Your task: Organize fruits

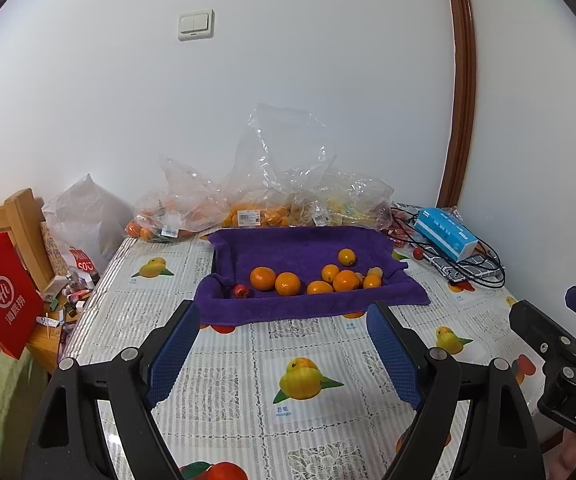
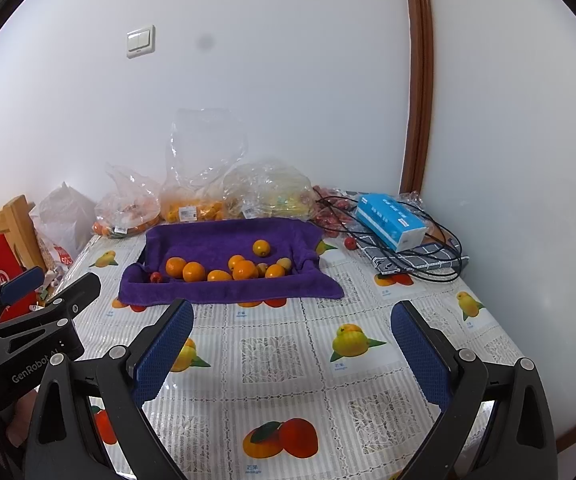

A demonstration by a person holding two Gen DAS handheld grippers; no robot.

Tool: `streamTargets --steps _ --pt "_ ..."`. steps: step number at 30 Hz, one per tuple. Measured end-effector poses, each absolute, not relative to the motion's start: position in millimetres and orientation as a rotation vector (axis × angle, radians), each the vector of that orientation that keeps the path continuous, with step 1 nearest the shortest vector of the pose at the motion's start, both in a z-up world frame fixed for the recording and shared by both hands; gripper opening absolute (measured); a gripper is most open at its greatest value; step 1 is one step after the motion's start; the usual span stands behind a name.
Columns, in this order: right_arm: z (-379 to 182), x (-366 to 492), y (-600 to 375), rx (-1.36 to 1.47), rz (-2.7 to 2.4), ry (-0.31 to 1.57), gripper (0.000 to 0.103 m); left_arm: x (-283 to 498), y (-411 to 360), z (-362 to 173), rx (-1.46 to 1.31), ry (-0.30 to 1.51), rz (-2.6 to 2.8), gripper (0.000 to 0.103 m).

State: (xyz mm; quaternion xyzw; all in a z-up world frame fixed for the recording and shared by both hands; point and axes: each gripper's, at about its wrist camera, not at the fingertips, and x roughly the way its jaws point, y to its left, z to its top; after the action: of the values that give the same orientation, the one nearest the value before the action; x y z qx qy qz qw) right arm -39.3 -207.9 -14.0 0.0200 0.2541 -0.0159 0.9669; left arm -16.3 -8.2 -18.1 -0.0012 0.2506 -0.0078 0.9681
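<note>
A purple towel-lined tray (image 1: 307,302) (image 2: 228,290) sits mid-table with several oranges (image 1: 263,278) (image 2: 176,267) and one small red fruit (image 1: 240,291) (image 2: 156,277) in it. A loose red fruit (image 1: 418,253) (image 2: 349,243) lies on the table right of the tray. Clear plastic bags of fruit (image 1: 248,212) (image 2: 192,208) stand behind the tray against the wall. My left gripper (image 1: 284,312) hovers open over the tablecloth short of the tray, nothing between its blue pads. My right gripper (image 2: 291,312) is likewise open and empty, level with the left one.
A blue tissue box (image 1: 445,232) (image 2: 391,220) rests on a checked cloth with black cables (image 2: 427,256) at the back right. A red paper bag (image 1: 2,300) and a wooden chair (image 1: 24,220) stand off the table's left edge. A white wall backs the table.
</note>
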Motion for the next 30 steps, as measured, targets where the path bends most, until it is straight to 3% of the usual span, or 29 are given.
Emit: streamTargets --steps 30 --pt "-7.5 -44.5 -207.4 0.03 -0.042 0.491 0.098 -19.1 -6.7 -16.2 -0.013 0.499 -0.014 0.085"
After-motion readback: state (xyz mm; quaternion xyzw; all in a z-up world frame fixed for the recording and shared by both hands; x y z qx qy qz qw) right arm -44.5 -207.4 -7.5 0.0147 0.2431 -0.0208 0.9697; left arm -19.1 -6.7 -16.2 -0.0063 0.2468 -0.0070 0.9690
